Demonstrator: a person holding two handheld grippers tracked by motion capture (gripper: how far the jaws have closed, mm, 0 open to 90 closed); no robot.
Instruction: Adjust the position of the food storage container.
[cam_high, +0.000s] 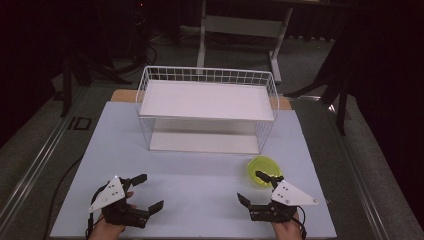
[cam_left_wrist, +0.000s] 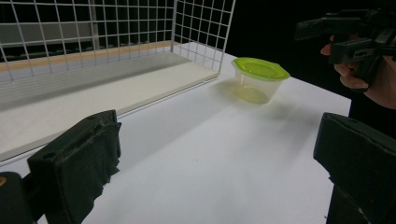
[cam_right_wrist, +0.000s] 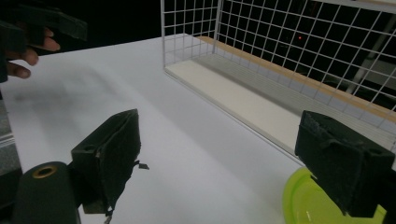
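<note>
A clear tub with a lime-green lid (cam_high: 263, 172) stands on the white table, right of centre near the front. My right gripper (cam_high: 250, 186) is open just in front of it, one jaw reaching over the tub's near edge; in the right gripper view the lid (cam_right_wrist: 308, 203) shows beside the right-hand jaw. My left gripper (cam_high: 150, 191) is open at the front left, nothing between its jaws. In the left gripper view the tub (cam_left_wrist: 260, 79) stands well ahead, with the right gripper (cam_left_wrist: 345, 37) and a hand beyond it.
A white wire rack (cam_high: 207, 107) with an upper shelf and a lower board occupies the back middle of the table (cam_high: 200, 175); its front faces me. Its mesh (cam_left_wrist: 93, 46) and lower board (cam_right_wrist: 243, 100) show in both gripper views. Dark floor and table legs lie behind.
</note>
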